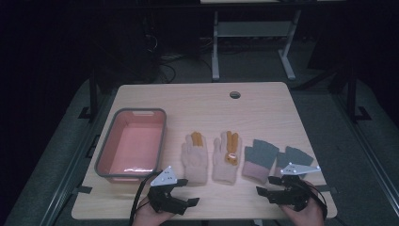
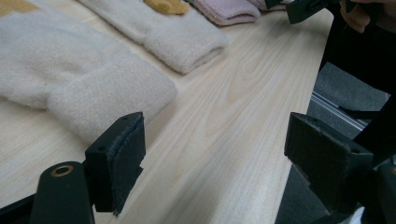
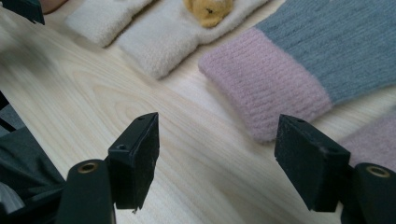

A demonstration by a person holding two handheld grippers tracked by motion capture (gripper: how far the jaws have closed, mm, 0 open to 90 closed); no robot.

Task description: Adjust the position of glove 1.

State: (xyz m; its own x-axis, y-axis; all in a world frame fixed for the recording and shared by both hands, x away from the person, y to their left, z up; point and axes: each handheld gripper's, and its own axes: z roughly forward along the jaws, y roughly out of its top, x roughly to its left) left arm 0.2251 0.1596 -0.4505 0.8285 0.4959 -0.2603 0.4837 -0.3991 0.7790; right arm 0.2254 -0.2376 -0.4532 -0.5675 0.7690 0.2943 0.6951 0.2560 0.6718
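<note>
High view, left tool (image 1: 194, 202) and right tool (image 1: 261, 191) low, level, facing inward, both wide, empty.

Right gripper (image 1: 272, 187) hides grey glove's (image 1: 295, 157) cuff; hands cut off

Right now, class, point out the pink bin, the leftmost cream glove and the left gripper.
pink bin (image 1: 104, 141), high view, on its grey left rim.
leftmost cream glove (image 1: 195, 162), high view, on its palm.
left gripper (image 2: 212, 158), left gripper view, midway between its open fingertips.

four gloves (image 1: 226, 157), one tub (image 1: 133, 143), two tongs (image 1: 186, 193)
</note>
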